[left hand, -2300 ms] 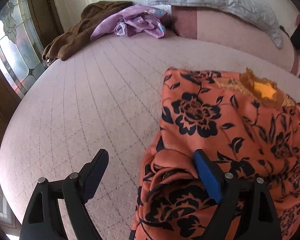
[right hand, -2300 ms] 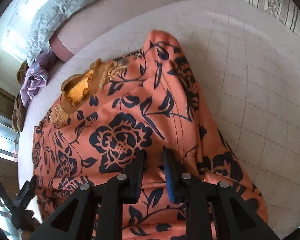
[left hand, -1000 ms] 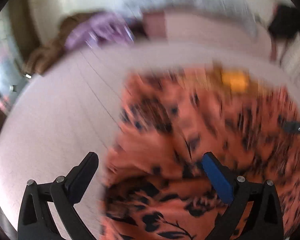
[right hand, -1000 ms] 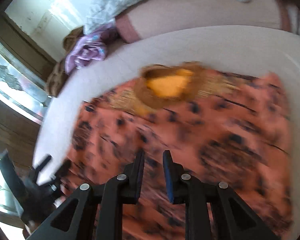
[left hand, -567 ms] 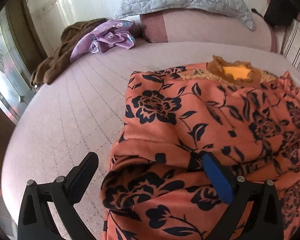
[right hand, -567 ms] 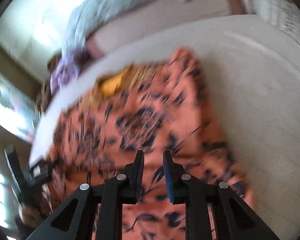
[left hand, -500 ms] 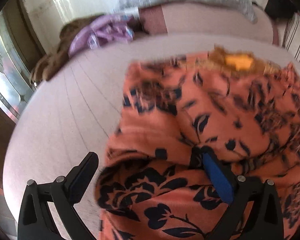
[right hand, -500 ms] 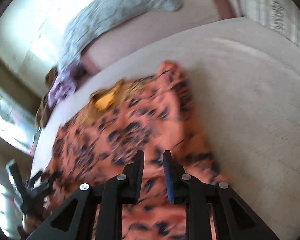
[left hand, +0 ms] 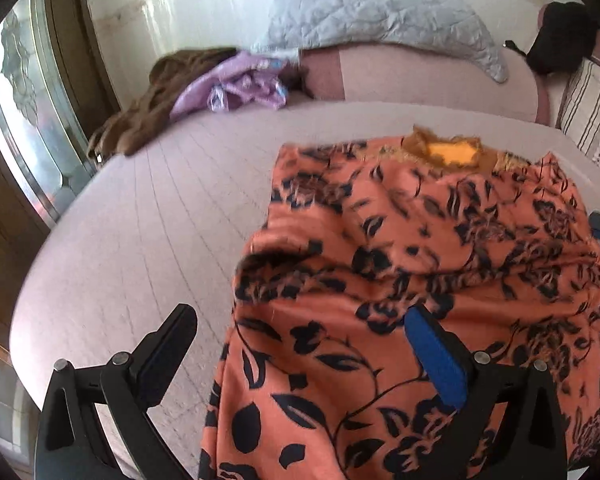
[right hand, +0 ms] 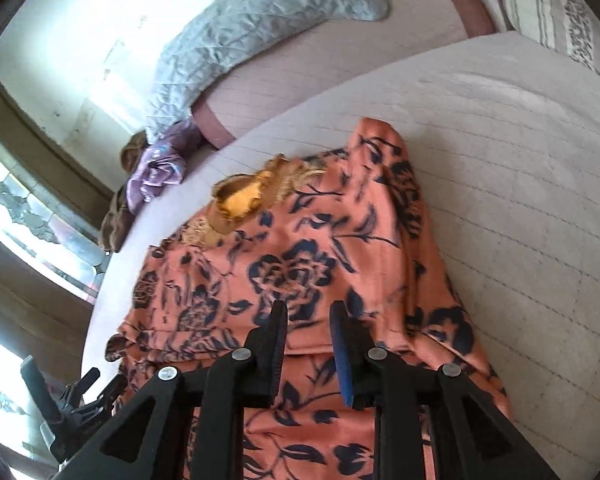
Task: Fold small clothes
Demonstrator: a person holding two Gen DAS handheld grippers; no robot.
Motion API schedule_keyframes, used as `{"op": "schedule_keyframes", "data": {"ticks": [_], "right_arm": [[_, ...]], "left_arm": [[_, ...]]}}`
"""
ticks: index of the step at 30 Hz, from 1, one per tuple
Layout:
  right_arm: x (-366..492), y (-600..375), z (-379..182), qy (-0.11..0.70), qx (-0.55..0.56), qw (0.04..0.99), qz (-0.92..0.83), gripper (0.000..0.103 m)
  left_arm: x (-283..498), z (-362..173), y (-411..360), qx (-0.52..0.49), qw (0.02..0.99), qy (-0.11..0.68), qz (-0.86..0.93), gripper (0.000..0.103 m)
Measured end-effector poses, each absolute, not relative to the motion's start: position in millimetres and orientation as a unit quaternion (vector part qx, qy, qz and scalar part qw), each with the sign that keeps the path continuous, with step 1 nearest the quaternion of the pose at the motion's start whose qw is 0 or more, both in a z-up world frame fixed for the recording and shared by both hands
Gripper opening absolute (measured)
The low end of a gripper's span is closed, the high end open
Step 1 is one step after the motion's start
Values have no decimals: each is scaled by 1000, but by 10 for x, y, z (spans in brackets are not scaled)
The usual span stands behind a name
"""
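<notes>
On the bed's near half, toward its right side, lies the orange floral garment [left hand: 440,248], black flower print, gold-trimmed neckline w/ yellow lining [left hand: 454,152] at its far end, pointing toward the headboard side. Fabric is rumpled, w/ a fold ridge across the middle and the near part hanging toward the front edge of the mattress [left hand: 140,220].

Left gripper [left hand: 300,344] sits at the garment's left near portion, jaws spread wide. The black left finger [left hand: 168,344] is over bare mattress, clear of the cloth; the blue-padded right finger [left hand: 432,356] lies on or in the fabric. Pads aren't pressing the cloth between them, so nothing is clamped.

Right gripper [right hand: 308,344] is at the garment's near right portion, jaws nearly closed w/ a narrow gap. Cloth shows through that gap and under the fingers; can't tell if a fold is actually pinched or the tips just hover over it. In the left wrist view, a bit of the right gripper shows at the garment's right edge.

Further out: purple garment [left hand: 240,88] and brown garment [left hand: 152,104] heaped at the far left corner of the bed. Grey quilted pillow [left hand: 380,12] rests on the pink bolster [left hand: 420,76] along the far edge. Striped pillow [left hand: 592,128] at far right. Stained-glass window [left hand: 24,92] beyond the bed's left side.
</notes>
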State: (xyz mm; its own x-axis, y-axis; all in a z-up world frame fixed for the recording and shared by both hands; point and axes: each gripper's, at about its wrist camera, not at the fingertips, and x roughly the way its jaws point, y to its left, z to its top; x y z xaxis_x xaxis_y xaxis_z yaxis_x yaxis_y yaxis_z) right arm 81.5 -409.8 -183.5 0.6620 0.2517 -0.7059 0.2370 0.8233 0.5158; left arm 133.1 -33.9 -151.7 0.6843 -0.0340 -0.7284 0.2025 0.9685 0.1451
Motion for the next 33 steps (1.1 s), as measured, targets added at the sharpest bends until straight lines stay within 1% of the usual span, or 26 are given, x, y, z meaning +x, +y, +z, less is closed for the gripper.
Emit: {"op": "schedule_keyframes", "data": {"ticks": [4,8,9,12,13,14,16,18,22,25,27,29,33], "right_arm": [[922,-4057,-1895,422,316,849,21,25],[980,-3979,-1984,449,315,835,42,25],[989,-3947,-2002,453,308,836,41,25],[1066,-3843,-2058,483,269,832,27,26],[1084,-3847,-2082,490,270,829,27,26],[1097,-3868,-2090,491,277,825,28,25],[1108,-3953,-2064,490,295,820,28,25],[1114,-4091,-1980,472,311,825,18,26],[1170,-4400,-1901,440,354,825,3,26],[1303,-4603,-1967,439,371,818,-22,26],[1413,-4691,-2155,459,388,799,-28,24],[1422,-4715,-2193,455,400,795,-28,24],[1341,-4599,-1950,439,362,822,-22,25]], "left_arm": [[1547,-1414,-496,107,907,403,-58,103],[1777,-1472,-773,121,901,413,-58,103],[1838,-1532,-856,126,896,421,-61,103],[2004,-1872,-1061,155,857,489,-54,103],[2008,-1930,-1086,160,853,494,-53,103],[1985,-1936,-1098,160,859,484,-49,103],[1975,-1905,-1094,157,856,489,-50,103],[1968,-1853,-1071,149,855,493,-57,103],[1991,-1728,-1068,143,869,470,-52,103],[2077,-1872,-1176,173,850,495,-46,103],[2029,-1879,-1231,196,856,476,-46,103],[1989,-1836,-1259,212,852,475,-51,103],[1826,-1615,-1198,195,870,449,-59,103]]}}
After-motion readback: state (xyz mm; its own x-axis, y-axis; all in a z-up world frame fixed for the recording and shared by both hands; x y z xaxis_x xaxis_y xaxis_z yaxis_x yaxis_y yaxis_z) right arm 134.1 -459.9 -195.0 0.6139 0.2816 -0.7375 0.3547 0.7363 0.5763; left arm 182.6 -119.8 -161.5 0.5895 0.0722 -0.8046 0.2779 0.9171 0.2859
